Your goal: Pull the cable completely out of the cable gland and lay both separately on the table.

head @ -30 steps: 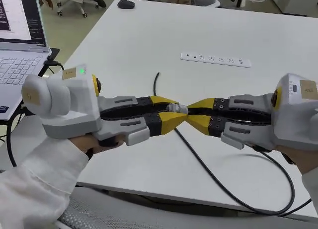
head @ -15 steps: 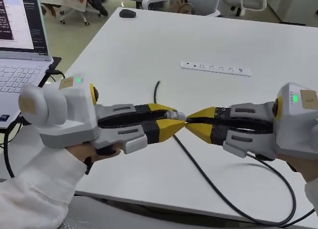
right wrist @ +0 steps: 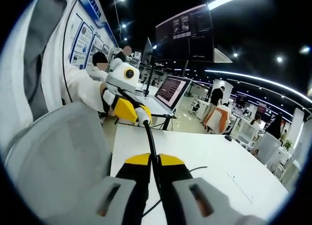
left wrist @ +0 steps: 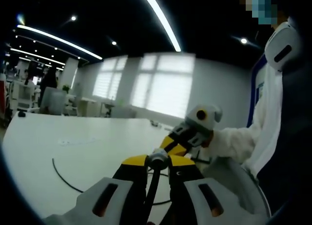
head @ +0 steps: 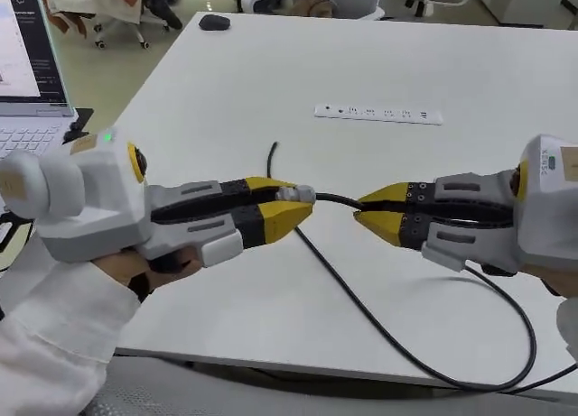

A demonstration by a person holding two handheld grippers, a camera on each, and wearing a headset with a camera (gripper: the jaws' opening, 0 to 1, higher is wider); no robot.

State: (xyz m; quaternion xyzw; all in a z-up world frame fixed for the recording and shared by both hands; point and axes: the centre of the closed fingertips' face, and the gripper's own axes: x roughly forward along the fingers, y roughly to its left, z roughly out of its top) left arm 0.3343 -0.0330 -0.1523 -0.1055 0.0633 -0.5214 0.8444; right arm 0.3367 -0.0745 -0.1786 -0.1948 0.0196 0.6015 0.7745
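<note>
Grippers (head: 305,208) (head: 359,210) two, cable (head: 336,199) one, gland (head: 294,195) one.

The table (head: 226,82) is open all round, crossed by the slack cable (head: 336,199), power strip (head: 379,115) farther back.

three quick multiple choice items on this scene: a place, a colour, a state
1. The power strip lies: A) on the table B) on the laptop C) on a chair
2. The cable is: A) red B) black C) white
3. The right tongs are: A) wide open B) shut on the cable C) shut on the mouse
Answers: 1 A, it lies flat on the table; 2 B, black all along; 3 B, jaws closed on the cable coming from the cable gland held by the left tongs.
</note>
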